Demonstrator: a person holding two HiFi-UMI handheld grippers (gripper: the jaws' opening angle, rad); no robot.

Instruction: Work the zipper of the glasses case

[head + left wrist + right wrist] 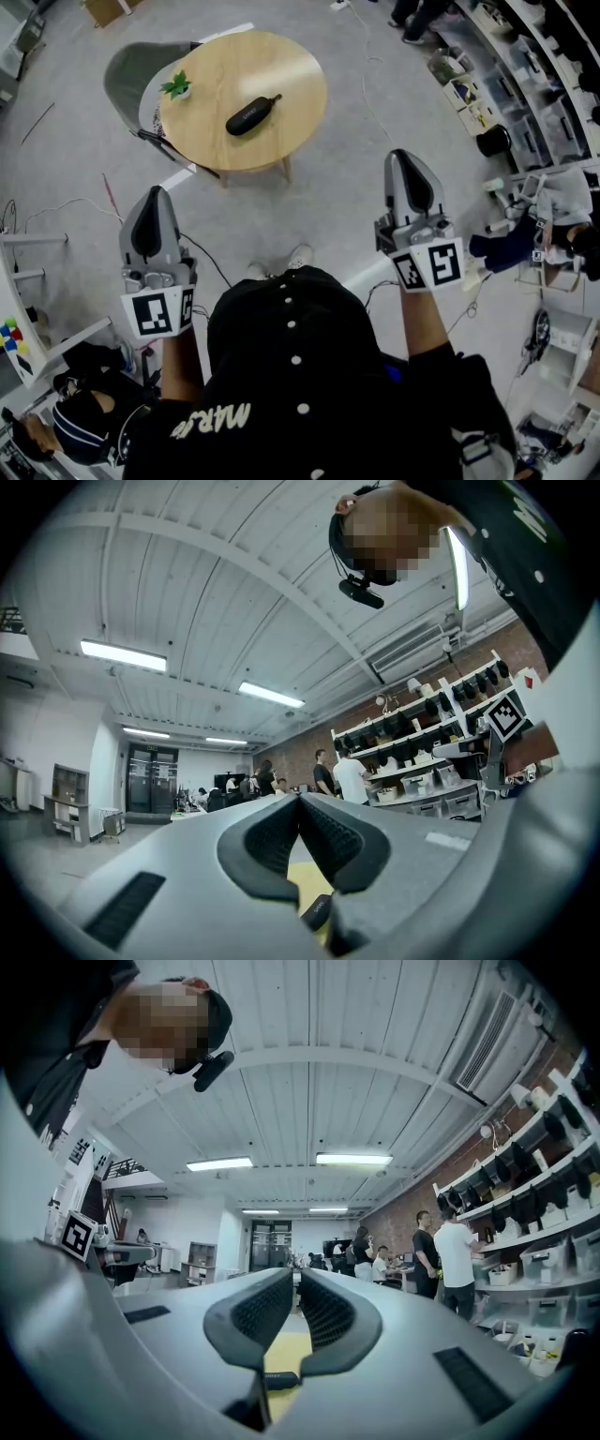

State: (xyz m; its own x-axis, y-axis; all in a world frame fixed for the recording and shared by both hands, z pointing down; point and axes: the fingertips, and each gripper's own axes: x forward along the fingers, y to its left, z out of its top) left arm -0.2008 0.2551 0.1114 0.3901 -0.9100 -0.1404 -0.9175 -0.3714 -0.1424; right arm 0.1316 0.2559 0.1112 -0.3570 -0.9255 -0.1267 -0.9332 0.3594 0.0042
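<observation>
A black glasses case (251, 114) lies on the round wooden table (272, 61), long axis running diagonally, with a small pull tab at its upper right end. Both grippers hang well short of the table, over the floor. My left gripper (157, 191) has its jaws together with nothing in them. My right gripper (402, 155) also shows its jaws closed and empty. In the left gripper view the closed gripper (299, 799) frames a dark end of the case (317, 911) on the yellow tabletop. The right gripper view shows the gripper (295, 1274) above the case (279, 1379).
A small potted plant (176, 87) stands at the table's left edge. A grey chair (127, 80) sits behind the table on the left. Shelving (525, 75) lines the right side, cables trail over the floor, and people stand by the shelves (450, 1260).
</observation>
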